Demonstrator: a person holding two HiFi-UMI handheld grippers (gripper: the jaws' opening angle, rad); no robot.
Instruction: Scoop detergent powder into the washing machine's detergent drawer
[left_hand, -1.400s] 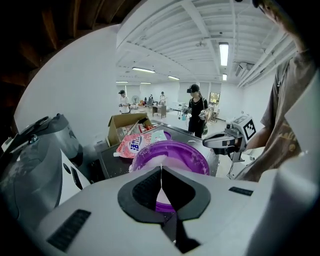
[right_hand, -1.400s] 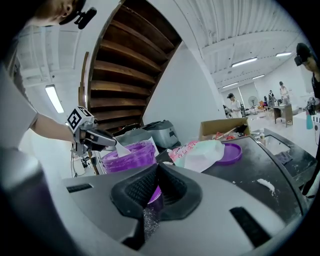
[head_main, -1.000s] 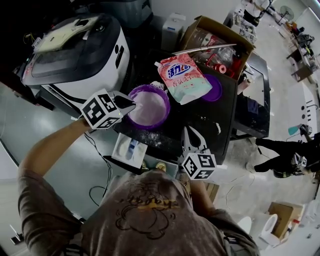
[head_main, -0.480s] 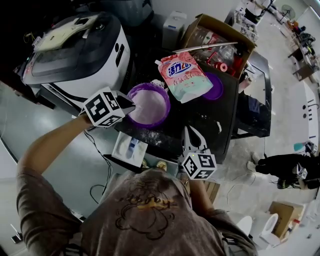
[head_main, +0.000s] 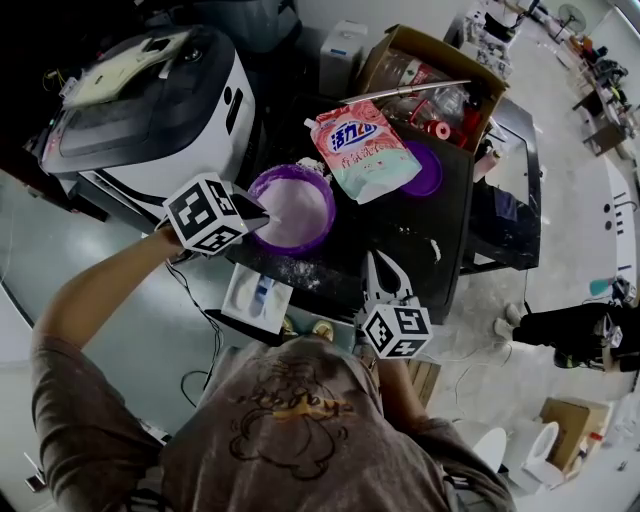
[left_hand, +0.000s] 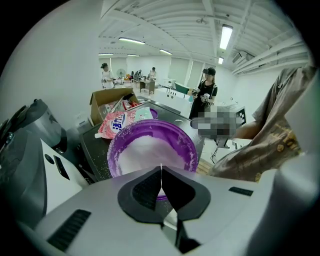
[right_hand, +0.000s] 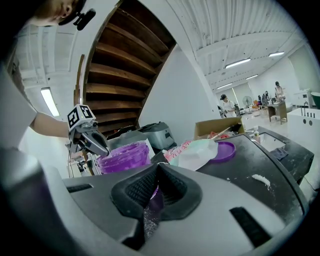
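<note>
My left claw (head_main: 262, 213) is clenched at the near rim of the round purple plastic tub (head_main: 322, 190), which sits on the dark tabletop (head_main: 420, 255), full of white detergent powder (head_main: 295, 215). A thin white sliver (left_hand: 161, 169) is pinched between its jaws. I take it for a scoop's handle, though its bowl is hidden. My right claw (head_main: 381, 262) hangs apart near the tabletop's front edge, jaws pressed together, with something purplish in the gap that I cannot name. I judge this to be the scooping step. Next I must lift level, swing to the white open drawer with a blue insert (head_main: 258, 298) below the tabletop's edge, and tip there without spilling.
</note>
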